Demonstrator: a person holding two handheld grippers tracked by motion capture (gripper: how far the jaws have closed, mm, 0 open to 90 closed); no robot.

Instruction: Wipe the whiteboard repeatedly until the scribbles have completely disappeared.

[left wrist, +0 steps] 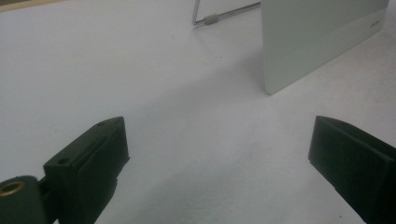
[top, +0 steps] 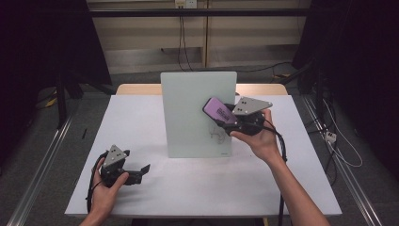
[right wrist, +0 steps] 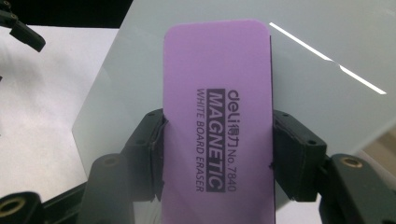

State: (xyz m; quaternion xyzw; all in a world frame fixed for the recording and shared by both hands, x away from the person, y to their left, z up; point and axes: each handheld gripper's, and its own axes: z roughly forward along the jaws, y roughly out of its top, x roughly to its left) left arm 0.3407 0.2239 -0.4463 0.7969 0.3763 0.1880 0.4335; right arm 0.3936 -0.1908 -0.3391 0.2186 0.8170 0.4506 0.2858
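Note:
A small whiteboard (top: 193,110) stands upright on the white table, with a dark scribble (top: 216,133) near its lower right. My right gripper (top: 227,117) is shut on a purple magnetic whiteboard eraser (top: 219,110), held against the board's right part, just above the scribble. In the right gripper view the eraser (right wrist: 217,116) sits between both jaws, its label facing the camera, with the board (right wrist: 327,56) behind it. My left gripper (top: 141,170) rests low on the table at the front left, open with nothing in it. Its view shows the board's lower corner (left wrist: 299,51) ahead.
The white table (top: 202,183) has bare surface in front of the board and on both sides. A wire stand leg (left wrist: 212,18) props the board from behind. Dark curtains and metal rails flank the table.

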